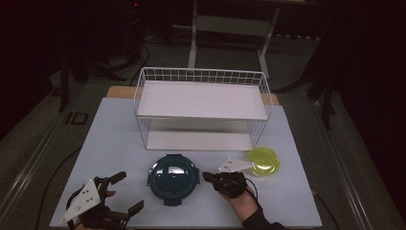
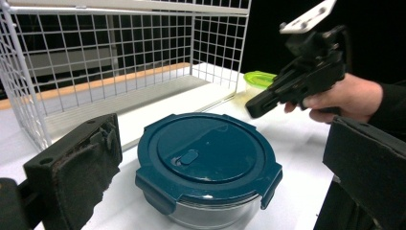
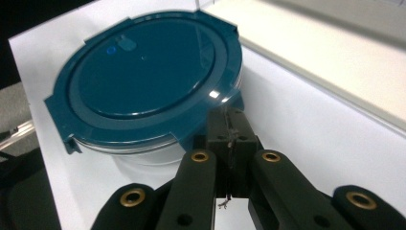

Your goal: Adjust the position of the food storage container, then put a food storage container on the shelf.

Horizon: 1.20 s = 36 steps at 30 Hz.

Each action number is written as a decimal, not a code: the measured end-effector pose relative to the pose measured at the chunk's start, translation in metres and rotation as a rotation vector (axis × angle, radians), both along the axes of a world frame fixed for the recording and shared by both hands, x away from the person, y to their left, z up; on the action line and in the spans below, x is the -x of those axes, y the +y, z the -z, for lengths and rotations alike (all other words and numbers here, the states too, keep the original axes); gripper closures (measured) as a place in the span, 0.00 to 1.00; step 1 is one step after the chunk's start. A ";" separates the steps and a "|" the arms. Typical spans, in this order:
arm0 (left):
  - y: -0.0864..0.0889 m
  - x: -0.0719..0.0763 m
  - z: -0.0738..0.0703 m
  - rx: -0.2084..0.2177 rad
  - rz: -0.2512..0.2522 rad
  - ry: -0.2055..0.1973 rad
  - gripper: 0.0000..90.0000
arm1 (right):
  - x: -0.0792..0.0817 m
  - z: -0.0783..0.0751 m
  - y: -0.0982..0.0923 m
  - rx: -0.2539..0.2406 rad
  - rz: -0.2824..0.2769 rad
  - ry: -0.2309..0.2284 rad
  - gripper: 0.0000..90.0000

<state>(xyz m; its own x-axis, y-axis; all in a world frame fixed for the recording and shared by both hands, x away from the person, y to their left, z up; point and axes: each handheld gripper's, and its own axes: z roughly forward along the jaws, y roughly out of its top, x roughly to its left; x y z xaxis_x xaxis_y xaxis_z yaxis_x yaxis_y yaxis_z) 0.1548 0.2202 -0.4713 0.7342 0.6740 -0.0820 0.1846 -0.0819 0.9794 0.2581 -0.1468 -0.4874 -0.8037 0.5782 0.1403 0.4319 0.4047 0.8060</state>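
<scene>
Two claws sit at the near edge of the counter. Left claw, by the near left corner: jaws spread, nothing between them. Right claw: jaws pressed together, tips just beside a latch tab of the round container, holding nothing. One container, near edge, mid-counter: clear glass body, glossy teal plastic lid with four latch tabs. One small round yellow-green translucent tub, toward the right edge. One white wire rack, two flat shelves, grid sides, at the far edge. Counter top matte, pale.
</scene>
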 end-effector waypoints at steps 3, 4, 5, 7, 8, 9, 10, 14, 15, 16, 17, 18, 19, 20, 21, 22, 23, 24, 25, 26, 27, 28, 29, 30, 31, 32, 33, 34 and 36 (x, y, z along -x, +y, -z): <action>0.000 -0.002 0.000 0.007 0.010 0.034 0.00 | 0.004 -0.005 -0.005 -0.009 -0.001 -0.029 0.92; -0.001 -0.002 -0.001 0.016 0.021 0.037 0.00 | 0.005 -0.006 -0.006 -0.012 -0.003 -0.038 0.90; -0.001 -0.003 -0.002 0.019 0.035 0.038 0.00 | 0.006 -0.007 -0.007 -0.020 0.001 -0.048 0.87; -0.002 -0.003 -0.002 0.020 0.041 0.041 0.00 | 0.007 -0.009 -0.008 -0.033 0.008 -0.051 0.85; -0.004 -0.005 -0.006 0.011 0.059 0.051 0.00 | 0.007 -0.011 -0.009 -0.040 0.007 -0.053 0.83; -0.004 -0.006 -0.008 0.008 0.059 0.054 0.00 | 0.010 -0.017 -0.010 -0.054 0.002 -0.084 0.71; -0.005 -0.007 -0.009 0.001 0.057 0.057 0.00 | 0.011 -0.020 -0.011 -0.066 -0.006 -0.085 0.67; -0.004 -0.015 -0.017 -0.012 0.073 0.080 0.00 | 0.016 -0.028 -0.011 -0.072 -0.002 -0.140 0.43; -0.004 -0.017 -0.019 -0.020 0.071 0.086 0.00 | 0.017 -0.030 -0.012 -0.081 0.001 -0.150 0.39; -0.004 -0.019 -0.022 -0.027 0.074 0.090 0.00 | 0.019 -0.031 -0.013 -0.082 0.011 -0.164 0.35; -0.004 -0.021 -0.024 -0.037 0.082 0.097 0.00 | 0.020 -0.032 -0.013 -0.090 0.015 -0.176 0.30; -0.004 -0.023 -0.025 -0.045 0.086 0.104 0.00 | 0.021 -0.033 -0.014 -0.094 0.016 -0.189 0.24; -0.005 -0.025 -0.027 -0.059 0.096 0.114 0.00 | 0.022 -0.034 -0.014 -0.082 0.023 -0.203 0.16; -0.006 -0.026 -0.028 -0.076 0.100 0.124 0.00 | 0.023 -0.034 -0.014 -0.072 0.022 -0.213 0.12; -0.007 -0.027 -0.030 -0.086 0.101 0.126 0.00 | 0.024 -0.035 -0.014 -0.065 0.029 -0.226 0.12; -0.008 -0.029 -0.031 -0.090 0.102 0.131 0.00 | 0.024 -0.036 -0.014 -0.060 0.047 -0.237 0.12; -0.008 -0.031 -0.032 -0.092 0.098 0.139 0.00 | 0.025 -0.037 -0.015 -0.064 0.050 -0.240 0.12; -0.008 -0.033 -0.033 -0.085 0.096 0.147 0.00 | 0.025 -0.038 -0.016 -0.076 0.049 -0.241 0.12; -0.008 -0.033 -0.033 -0.085 0.096 0.147 0.00 | 0.025 -0.038 -0.016 -0.076 0.049 -0.241 0.12; -0.006 -0.038 -0.035 -0.072 0.090 0.168 0.00 | 0.025 -0.039 -0.017 -0.086 0.055 -0.242 0.12; -0.006 -0.040 -0.036 -0.067 0.082 0.177 0.00 | 0.025 -0.041 -0.019 -0.087 0.072 -0.256 0.16; -0.005 -0.043 -0.037 -0.065 0.077 0.190 0.00 | 0.027 -0.042 -0.021 -0.095 0.086 -0.275 0.17; -0.005 -0.046 -0.036 -0.059 0.073 0.203 0.00 | 0.027 -0.043 -0.022 -0.095 0.084 -0.284 0.18; -0.004 -0.049 -0.036 -0.052 0.068 0.227 0.00 | 0.027 -0.045 -0.023 -0.083 0.074 -0.284 0.18; -0.004 -0.049 -0.036 -0.052 0.068 0.227 0.00 | 0.027 -0.045 -0.023 -0.083 0.074 -0.284 0.18; -0.003 -0.058 -0.031 -0.050 0.054 0.283 0.00 | 0.027 -0.046 -0.024 -0.076 0.078 -0.274 0.18; -0.002 -0.064 -0.027 -0.046 0.043 0.339 0.00 | 0.027 -0.047 -0.028 -0.106 0.078 -0.274 0.22; -0.001 -0.070 -0.022 -0.032 0.053 0.376 0.00 | 0.027 -0.048 -0.030 -0.105 0.084 -0.281 0.22; 0.000 -0.080 -0.010 -0.033 0.043 0.441 0.00 | 0.028 -0.050 -0.034 -0.091 0.093 -0.294 0.22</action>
